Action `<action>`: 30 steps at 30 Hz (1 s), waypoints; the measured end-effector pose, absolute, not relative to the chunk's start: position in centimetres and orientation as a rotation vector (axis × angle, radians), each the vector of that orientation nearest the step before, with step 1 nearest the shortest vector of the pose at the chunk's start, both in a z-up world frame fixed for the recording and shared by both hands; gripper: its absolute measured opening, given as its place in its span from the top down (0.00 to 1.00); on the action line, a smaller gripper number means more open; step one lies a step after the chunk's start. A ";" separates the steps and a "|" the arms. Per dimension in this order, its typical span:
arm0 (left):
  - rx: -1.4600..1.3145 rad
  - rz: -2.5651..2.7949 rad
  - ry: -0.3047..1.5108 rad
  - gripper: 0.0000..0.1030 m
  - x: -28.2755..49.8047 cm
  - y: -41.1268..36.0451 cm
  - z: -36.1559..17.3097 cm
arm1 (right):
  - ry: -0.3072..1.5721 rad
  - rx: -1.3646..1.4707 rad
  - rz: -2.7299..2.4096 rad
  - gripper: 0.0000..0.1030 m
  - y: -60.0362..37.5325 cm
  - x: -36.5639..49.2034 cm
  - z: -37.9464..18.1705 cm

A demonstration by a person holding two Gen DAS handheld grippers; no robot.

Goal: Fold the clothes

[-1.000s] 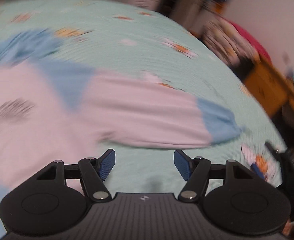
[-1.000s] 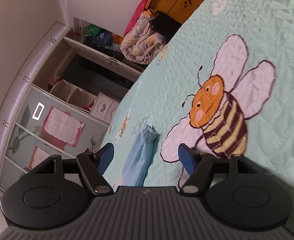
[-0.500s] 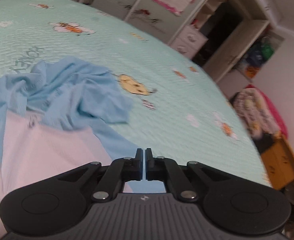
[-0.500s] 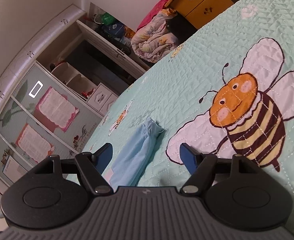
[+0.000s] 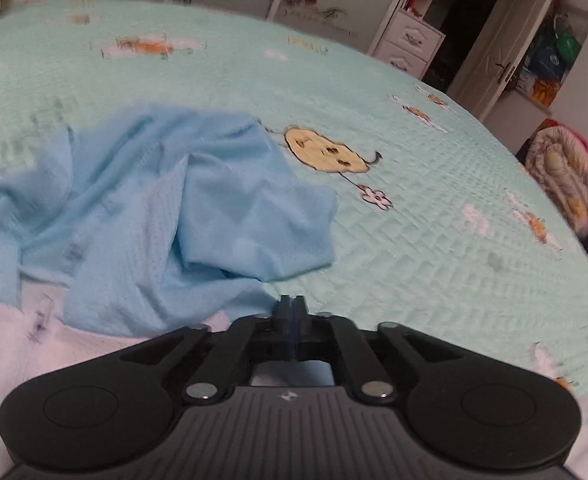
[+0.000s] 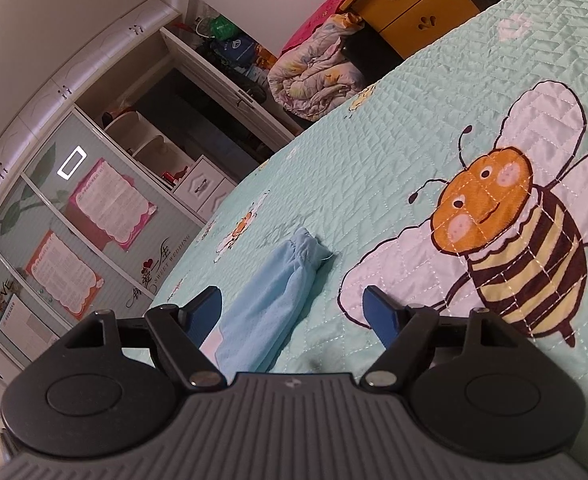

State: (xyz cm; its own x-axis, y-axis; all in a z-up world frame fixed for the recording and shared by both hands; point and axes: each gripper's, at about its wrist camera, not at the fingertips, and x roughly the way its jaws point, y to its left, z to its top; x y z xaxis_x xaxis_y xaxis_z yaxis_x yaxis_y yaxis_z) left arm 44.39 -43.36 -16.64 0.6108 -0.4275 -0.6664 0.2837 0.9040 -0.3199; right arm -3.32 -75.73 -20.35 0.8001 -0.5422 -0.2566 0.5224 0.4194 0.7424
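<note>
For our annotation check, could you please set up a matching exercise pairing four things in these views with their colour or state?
Column one:
1. left gripper
2. right gripper
3. sleeve cuff
4. bee's head on the bedspread

Column two:
A. orange
B. fingers closed together
C. light blue, gathered at its end
D. fingers spread apart

Pairs: 1-B, 2-D, 3-C, 4-A

We hold our left gripper (image 5: 289,307) pinched tight, our right gripper (image 6: 294,312) spread wide, both low over the bed.
</note>
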 end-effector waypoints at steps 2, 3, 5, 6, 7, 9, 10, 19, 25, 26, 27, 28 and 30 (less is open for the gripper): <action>-0.221 -0.410 0.821 0.98 44.2 -43.0 -16.2 | -0.025 0.922 -0.667 0.25 -75.7 -3.3 -20.3; -0.223 -0.418 0.802 0.98 43.8 -42.8 -15.6 | -0.026 0.924 -0.666 0.25 -75.7 -3.4 -20.3; -0.251 -0.436 0.746 0.97 43.0 -42.3 -14.3 | -0.029 0.927 -0.664 0.25 -75.8 -3.4 -20.3; -0.272 -0.441 0.734 0.97 42.7 -42.0 -13.9 | -0.030 0.928 -0.663 0.25 -75.8 -3.4 -20.3; -0.275 -0.433 0.733 0.97 42.6 -41.9 -13.8 | -0.030 0.928 -0.663 0.25 -75.8 -3.4 -20.3; -0.243 -0.415 0.759 0.97 42.9 -42.2 -14.4 | -0.030 0.928 -0.663 0.25 -75.9 -3.3 -20.2; -0.223 -0.392 0.784 0.97 43.3 -42.4 -15.1 | -0.030 0.928 -0.663 0.25 -75.9 -3.3 -20.2; -0.275 -0.373 0.757 0.97 43.0 -41.6 -14.3 | -0.032 0.929 -0.660 0.25 -76.1 -3.4 -20.3; -0.232 -0.340 0.829 0.97 43.6 -42.4 -15.9 | -0.033 0.928 -0.659 0.25 -76.1 -3.3 -20.5; -0.238 -0.341 0.820 0.97 43.5 -42.3 -15.8 | -0.033 0.928 -0.659 0.25 -76.1 -3.3 -20.4; -0.249 -0.344 0.811 0.97 43.2 -42.1 -15.5 | -0.034 0.929 -0.659 0.25 -76.1 -3.3 -20.4; -0.258 -0.349 0.800 0.97 42.9 -41.9 -15.2 | -0.034 0.929 -0.658 0.25 -76.1 -3.3 -20.4; -0.261 -0.374 0.781 0.97 42.3 -42.0 -14.5 | -0.035 0.930 -0.658 0.25 -76.1 -3.3 -20.4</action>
